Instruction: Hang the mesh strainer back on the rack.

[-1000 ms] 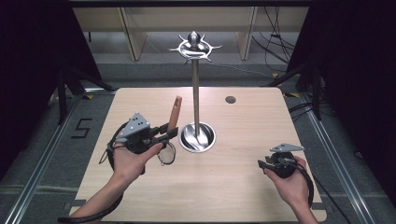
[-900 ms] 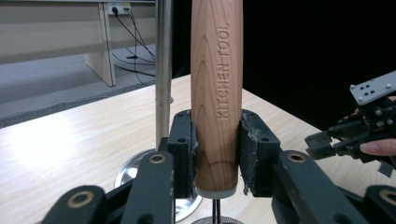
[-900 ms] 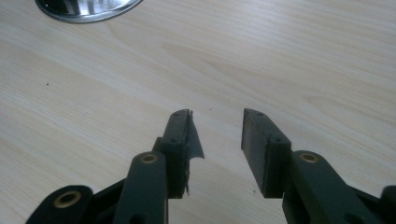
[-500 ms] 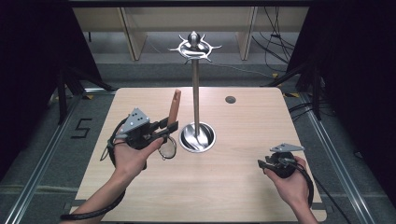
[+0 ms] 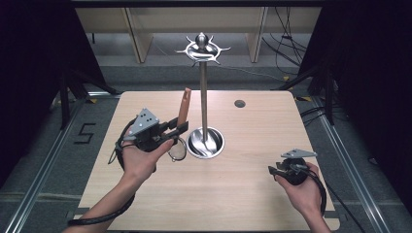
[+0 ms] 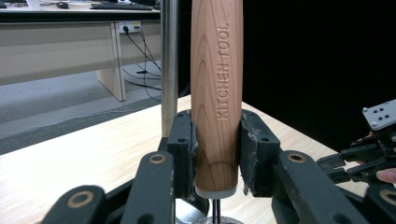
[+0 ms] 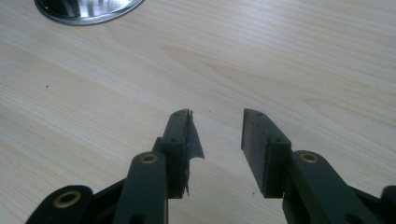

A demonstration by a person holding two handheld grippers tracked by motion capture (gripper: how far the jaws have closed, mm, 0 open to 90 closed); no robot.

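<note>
Wooden-handled strainer (image 6: 217, 93) tipped more upright, clamped in left hand-held gripper (image 6: 217, 154); right hand-held gripper (image 7: 216, 140) partly open, empty

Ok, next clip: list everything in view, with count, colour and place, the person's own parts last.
Utensil stand: one, silver pole on round base, table centre.
Kitchen tool: one, wooden handle with a small strainer-like head, upright, left of the stand.
Table: one, light wood.
Round spot: one, dark, far side of table.
Left gripper: one, black, shut on the kitchen tool's handle.
Right gripper: one, black, fingers apart, holding nothing, near right of table.
</note>
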